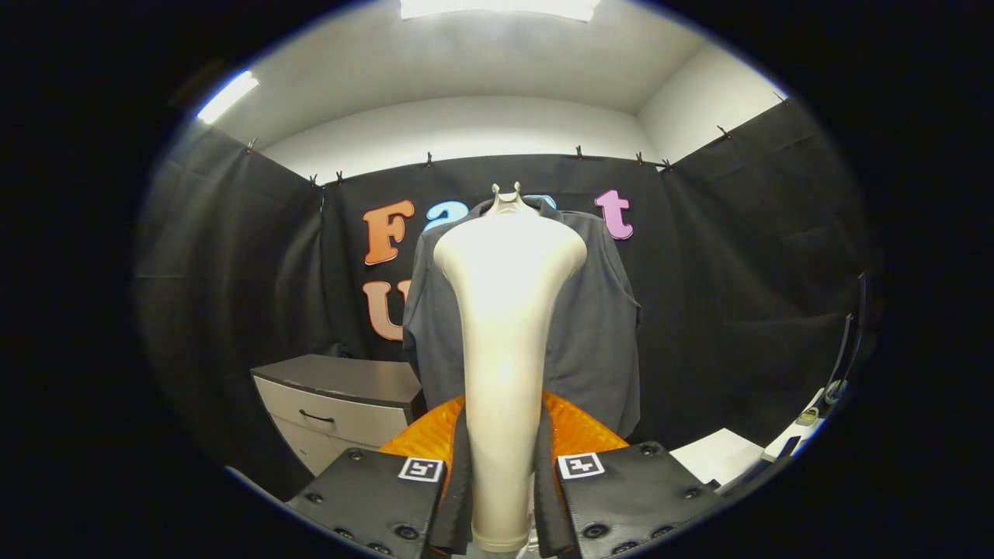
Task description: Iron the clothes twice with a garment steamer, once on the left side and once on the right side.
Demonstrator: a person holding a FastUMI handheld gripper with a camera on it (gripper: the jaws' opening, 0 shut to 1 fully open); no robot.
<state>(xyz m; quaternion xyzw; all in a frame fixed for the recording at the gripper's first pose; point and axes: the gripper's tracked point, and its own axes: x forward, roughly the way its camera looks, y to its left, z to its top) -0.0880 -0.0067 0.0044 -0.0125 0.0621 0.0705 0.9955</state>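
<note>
Cream plastic, smooth and glossy: garment steamer point(505, 334) standing upright between the fingers of the gripper point(502, 497), narrow handle low, wide head flaring at the top with a small nozzle notch above it. Clamped on the handle from both sides, black finger pads pressed against its flanks, orange ribbed gripper body point(578, 431) just behind.

Dark grey shirt point(598, 326) hanging beyond the steamer against the black booth wall, collar up near the steamer's head, sleeves dropping on either side. Well apart from the steamer head by the look of it, though depth hard to judge through the fisheye. Grey drawer cabinet point(342, 404) down beside the shirt's lower edge; white surface point(714, 454) on the other side, low.

Handling, as a judgement: rigid shell, likely top-heavy with that broad head, and slippery where glossy, so hold best kept low on the waist of the handle as now, squeezed firm to stop twisting or sliding during a stroke. Shirt soft and free-hanging, apt to swing away under pressure; light contact and slow downward passes wiser than pushing. Neither side pass evidently under way yet.
</note>
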